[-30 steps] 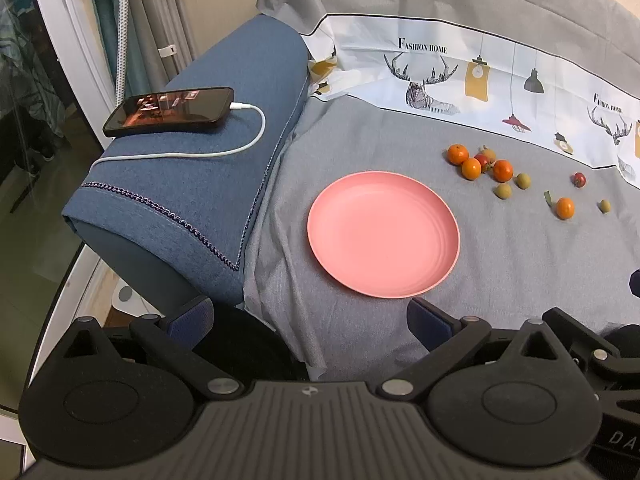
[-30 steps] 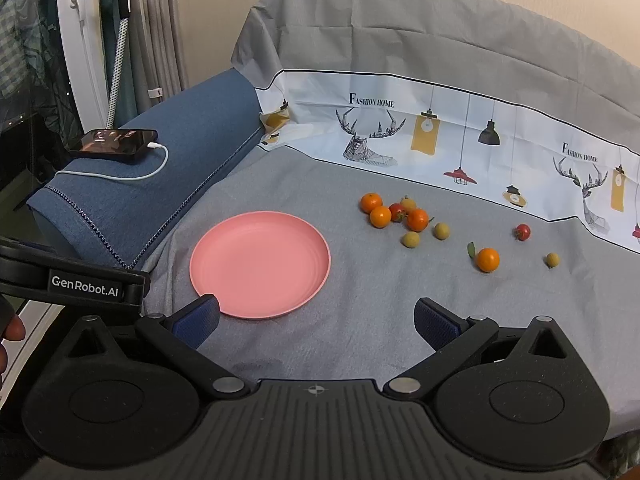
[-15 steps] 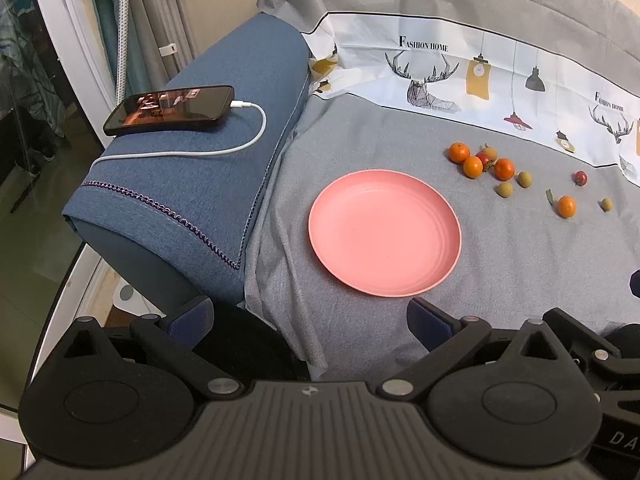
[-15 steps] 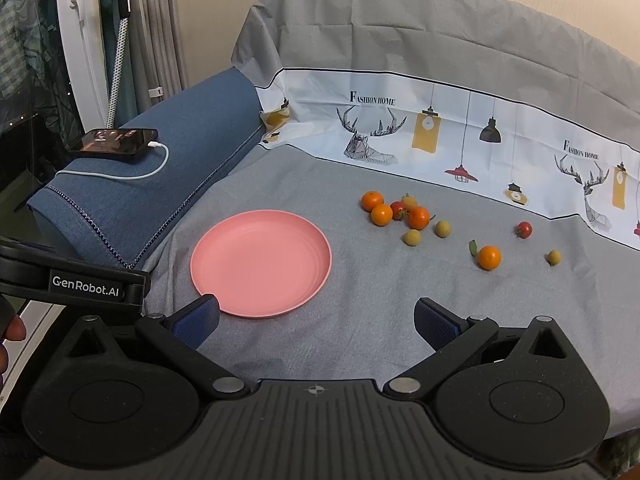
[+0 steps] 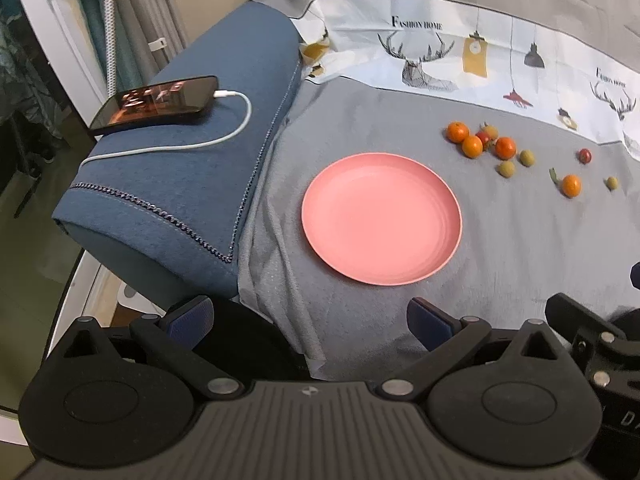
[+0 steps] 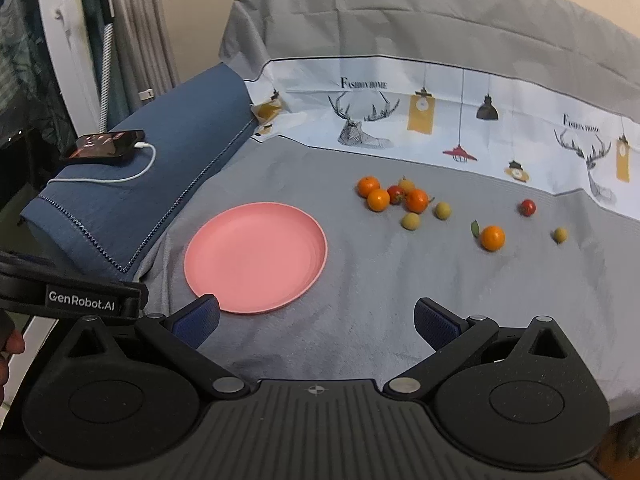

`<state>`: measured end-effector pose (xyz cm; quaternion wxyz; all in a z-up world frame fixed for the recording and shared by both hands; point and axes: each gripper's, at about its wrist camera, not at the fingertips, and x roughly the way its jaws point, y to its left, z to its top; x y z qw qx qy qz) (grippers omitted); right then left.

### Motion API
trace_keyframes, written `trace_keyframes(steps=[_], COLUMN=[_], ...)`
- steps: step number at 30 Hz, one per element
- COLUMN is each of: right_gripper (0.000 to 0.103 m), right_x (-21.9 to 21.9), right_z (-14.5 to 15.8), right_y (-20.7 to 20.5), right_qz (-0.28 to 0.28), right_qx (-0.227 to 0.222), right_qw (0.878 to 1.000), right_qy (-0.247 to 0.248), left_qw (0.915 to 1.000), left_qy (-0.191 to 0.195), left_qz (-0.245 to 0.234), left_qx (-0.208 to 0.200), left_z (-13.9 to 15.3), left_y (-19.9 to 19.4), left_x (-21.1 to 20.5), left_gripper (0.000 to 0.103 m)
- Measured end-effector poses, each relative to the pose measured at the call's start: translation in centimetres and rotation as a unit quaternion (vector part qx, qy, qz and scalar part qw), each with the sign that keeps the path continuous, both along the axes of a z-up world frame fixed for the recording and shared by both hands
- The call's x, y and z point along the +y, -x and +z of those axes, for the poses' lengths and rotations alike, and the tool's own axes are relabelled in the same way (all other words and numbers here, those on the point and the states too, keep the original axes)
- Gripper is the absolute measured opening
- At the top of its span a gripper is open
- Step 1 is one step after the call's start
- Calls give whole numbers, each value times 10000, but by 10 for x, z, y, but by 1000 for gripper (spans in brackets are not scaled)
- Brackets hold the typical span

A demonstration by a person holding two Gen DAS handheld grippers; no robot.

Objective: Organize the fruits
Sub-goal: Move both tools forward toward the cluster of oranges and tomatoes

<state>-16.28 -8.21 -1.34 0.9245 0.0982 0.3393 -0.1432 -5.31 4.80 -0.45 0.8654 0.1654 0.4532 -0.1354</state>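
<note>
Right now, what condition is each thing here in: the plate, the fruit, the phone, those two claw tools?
Pink plate: empty, flat on the grey cloth.
Fruits: loose on the cloth, none on the plate.
Phone: screen lit, cable plugged in.
Left gripper: open, holding nothing.
Right gripper: open, holding nothing.

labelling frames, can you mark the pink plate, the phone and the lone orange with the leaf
pink plate [image 6: 256, 258], right wrist view, bare centre
phone [image 5: 156, 102], left wrist view, middle of the screen
lone orange with the leaf [image 6: 492, 237], right wrist view, middle of the fruit
</note>
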Motion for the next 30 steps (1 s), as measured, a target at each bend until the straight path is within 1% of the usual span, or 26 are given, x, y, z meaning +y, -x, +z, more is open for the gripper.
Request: trace_keyframes(steps=[2, 4, 8, 10, 11, 16, 20, 24, 27, 30], right_gripper=[102, 102, 102, 102, 102, 102, 102, 102, 102, 102], right_x=[-5, -13, -29, -41, -48, -90, -121, -158, -190, -222], right_z=[-2, -6, -13, -18, -21, -39, -55, -72, -89, -110], right_y=[-1, -1, 0, 1, 1, 8, 7, -2, -16, -37], right_qz=[-47, -111, -314, -478, -554, -1213, -1599, -1932, -2165, -2342], right_qx=[6, 36, 205, 270, 166, 201, 298, 293, 275, 303], right_qw=[10000, 9997, 9983, 9963, 9958, 9870, 9828, 9784, 9741, 9706], right_qy=[-58, -218, -454, -663, -714, -1038, -870, -678, -590, -465], left_qw=[10000, 9999, 9994, 9991, 9988, 9976, 9972, 9966, 9955, 9950], left_qy=[-63, -113, -194, -198, -205, -276, -220, 25, 148, 112], left_qz=[-44, -92, -233, -313, -356, -566, -636, -686, -728, -743], left_qx=[20, 51, 163, 226, 252, 291, 330, 458, 594, 665], left_z=[-2, -4, -9, -12, -13, -19, -24, -33, -48, -68], left_y=[-1, -2, -6, -8, -9, -23, -43, -73, -105, -138], left_x=[-6, -12, -26, -35, -40, -76, -113, -157, -197, -237], left_gripper=[103, 103, 103, 103, 103, 103, 103, 103, 103, 103])
